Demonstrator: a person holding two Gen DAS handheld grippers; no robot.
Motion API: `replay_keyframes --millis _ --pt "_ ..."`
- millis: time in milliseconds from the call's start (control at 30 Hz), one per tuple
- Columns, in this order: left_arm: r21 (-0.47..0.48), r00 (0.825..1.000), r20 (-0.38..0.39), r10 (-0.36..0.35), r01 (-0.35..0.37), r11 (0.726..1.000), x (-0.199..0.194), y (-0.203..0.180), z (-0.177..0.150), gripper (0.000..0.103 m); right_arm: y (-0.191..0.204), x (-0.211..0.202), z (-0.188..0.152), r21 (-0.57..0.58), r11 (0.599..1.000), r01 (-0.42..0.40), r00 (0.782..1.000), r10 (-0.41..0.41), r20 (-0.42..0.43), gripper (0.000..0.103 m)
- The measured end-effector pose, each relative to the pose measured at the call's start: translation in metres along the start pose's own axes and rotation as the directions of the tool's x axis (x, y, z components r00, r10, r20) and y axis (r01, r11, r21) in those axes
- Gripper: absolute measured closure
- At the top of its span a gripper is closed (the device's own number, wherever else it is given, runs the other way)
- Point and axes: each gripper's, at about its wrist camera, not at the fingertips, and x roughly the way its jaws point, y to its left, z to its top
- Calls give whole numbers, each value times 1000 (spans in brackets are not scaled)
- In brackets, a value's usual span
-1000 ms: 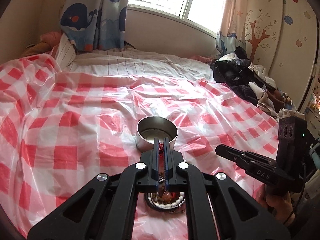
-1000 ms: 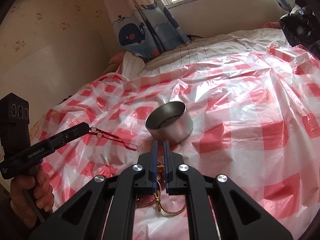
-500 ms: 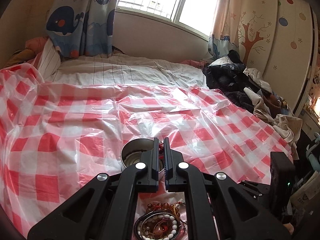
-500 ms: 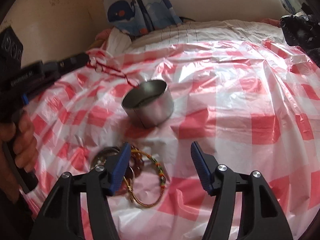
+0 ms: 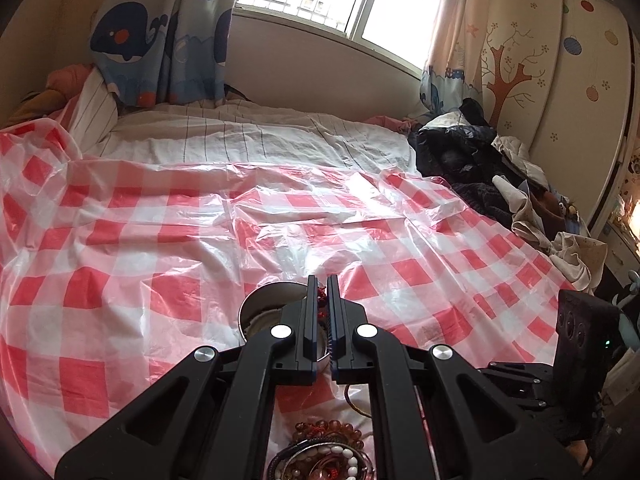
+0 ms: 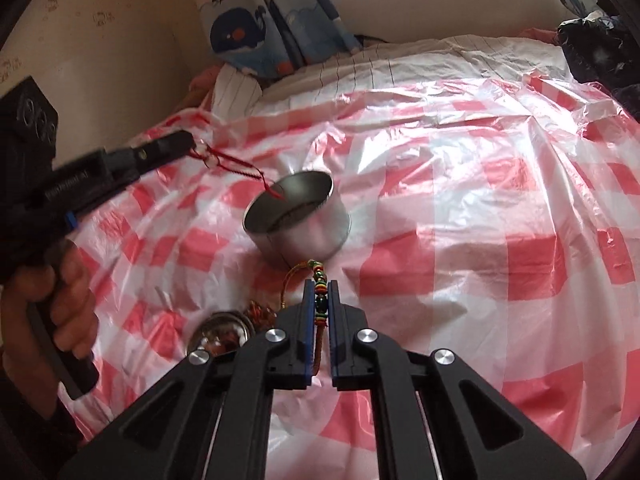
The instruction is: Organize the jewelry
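Observation:
A round metal tin (image 6: 298, 216) stands open on the red-checked plastic sheet (image 6: 480, 200). My left gripper (image 5: 322, 280) is shut on a red cord bracelet (image 5: 321, 294) just above the tin (image 5: 256, 312). In the right wrist view the left gripper (image 6: 190, 142) holds it at the left. The red cord (image 6: 232, 164) hangs slanting, its end over the tin's mouth. My right gripper (image 6: 321, 284) is shut on a beaded bracelet (image 6: 318, 269) with green, yellow and red beads, just in front of the tin.
A small dish (image 5: 320, 460) heaped with beads and bracelets lies near me, also seen as a dish (image 6: 222, 332) left of the right gripper. A person's hand (image 6: 60, 292) grips the left handle. Dark clothes (image 5: 472, 152) are piled at the bed's right edge.
My right gripper opened wide over the jewelry pile and then shut on the beaded bracelet. My left gripper carried the red cord forward over the tin.

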Motion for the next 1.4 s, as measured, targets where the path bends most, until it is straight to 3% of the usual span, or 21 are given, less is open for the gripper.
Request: replay_keyframes --millis 67,133,200,233,367,500,567,600,667,700,833,967,1033,1167,1400 --pt "-3 999 -45 -12 12 1000 19 1 1 98 6 0 11 2 1000 -26 999 25 36 96" --pt "-3 987 -156 27 -27 1000 50 9 -3 97 9 0 19 -3 999 -36 998 36 61 96" --pt "-20 975 -216 62 -68 998 66 21 -11 95 15 4 29 -13 999 -42 996 43 73 96" --pt "-31 974 -213 72 -80 996 66 27 -13 94 17 6 33 -22 999 -42 996 43 76 96" --pt "-58 983 -148 111 -121 991 35 44 -7 77 26 23 53 -46 998 -41 996 45 80 96" --pt "-94 984 -101 146 -156 983 1 59 -5 73 34 47 66 -53 998 -40 996 44 80 96" --pt "-89 981 -111 161 -171 981 -8 61 -10 72 35 68 66 -56 998 -22 999 25 40 96" --pt "-83 979 -118 166 -176 981 -12 61 -14 72 33 78 64 -57 998 0 1000 1 14 95" --pt "-73 978 -134 162 -172 982 -16 57 -24 72 28 89 56 -52 998 33 999 -35 -28 57" --pt "-66 977 -142 159 -169 983 -18 55 -29 72 26 84 51 -49 998 48 999 -49 -20 55" --pt "-41 973 -182 144 -154 987 -27 42 -58 70 26 35 27 -73 995 71 997 -70 22 55" --pt "-24 964 -222 146 -155 988 -40 32 -92 70 27 -10 -23 -120 986 116 993 -114 30 55" --pt "-28 961 -238 143 -154 988 -44 30 -106 70 20 -21 -45 -81 991 105 994 -104 15 55" --pt "-25 957 -248 151 -163 986 -45 24 -121 70 24 -22 -61 -50 997 63 998 -63 3 55" --pt "122 958 -220 182 -158 980 -31 -4 -124 70 23 0 -73 -29 996 84 995 -85 -44 51"
